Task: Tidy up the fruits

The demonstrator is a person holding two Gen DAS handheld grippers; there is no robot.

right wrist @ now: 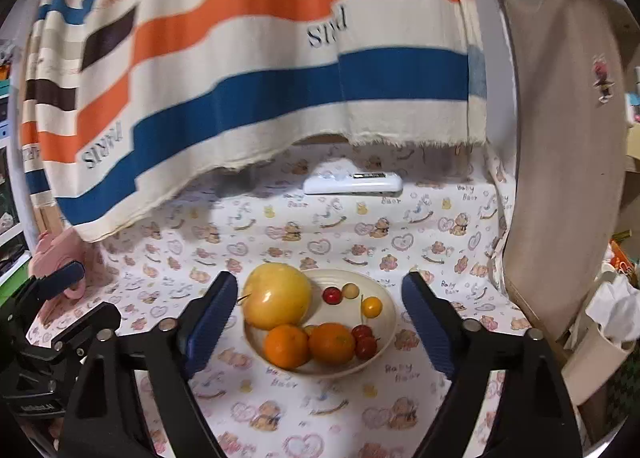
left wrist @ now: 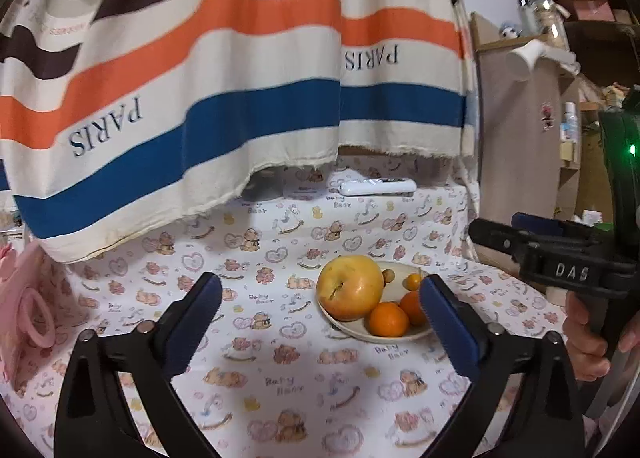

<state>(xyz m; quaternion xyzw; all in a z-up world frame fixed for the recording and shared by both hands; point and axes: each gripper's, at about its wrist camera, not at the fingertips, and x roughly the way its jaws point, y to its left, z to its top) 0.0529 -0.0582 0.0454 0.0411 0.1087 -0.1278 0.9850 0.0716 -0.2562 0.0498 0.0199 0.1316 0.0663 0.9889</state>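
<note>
Both grippers empty, jaws spread wide. Cream plate (right wrist: 384,298) sits on the bear-print tablecloth (right wrist: 280,410), holding 1 large yellow apple (right wrist: 277,300), 2 oranges (right wrist: 286,345), small red and yellow cherry-sized fruits (right wrist: 331,295). Right gripper (right wrist: 320,326) is dead-on: plate lies straight ahead between its fingers, apple toward the left finger. Left gripper (left wrist: 320,310) sees the plate offset right, by its right finger. Right looks nearer and better lined up. Apple stem points left. White remote (right wrist: 352,182) sits well behind.
</note>
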